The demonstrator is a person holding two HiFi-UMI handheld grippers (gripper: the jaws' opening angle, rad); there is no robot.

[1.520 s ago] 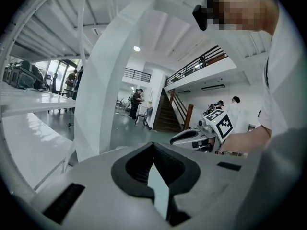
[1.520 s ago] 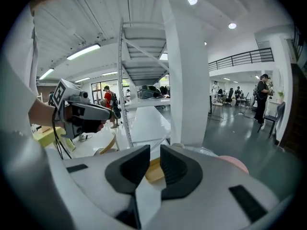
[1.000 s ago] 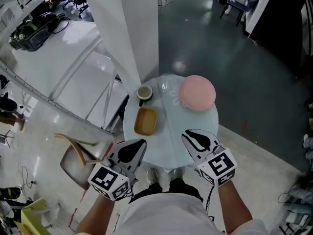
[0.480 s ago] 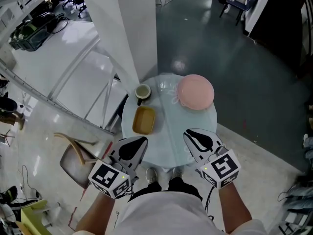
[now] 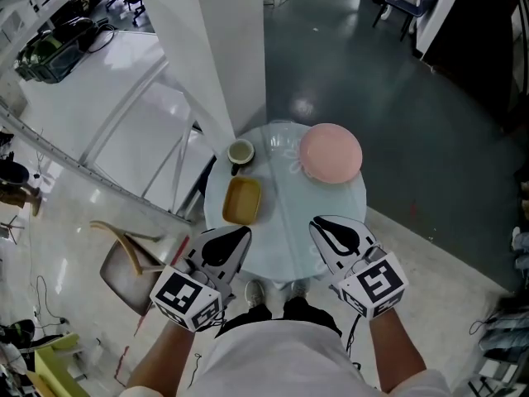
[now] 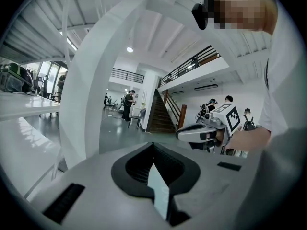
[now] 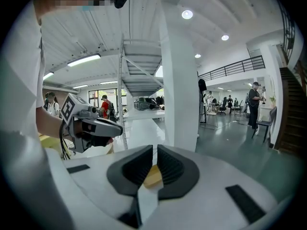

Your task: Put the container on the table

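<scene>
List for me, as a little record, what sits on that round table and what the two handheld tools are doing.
table: round, pale, glassy top
container: amber, rectangular, on the table's left part
cup: just beyond the container, at the far-left rim
pink plate: round, on the far right part
left gripper: at the table's near edge, jaws together, holding nothing
right gripper: over the near edge, jaws together, holding nothing

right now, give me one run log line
left claw shut, empty | right claw shut, empty | yellow container on table | neither claw touching it
</scene>
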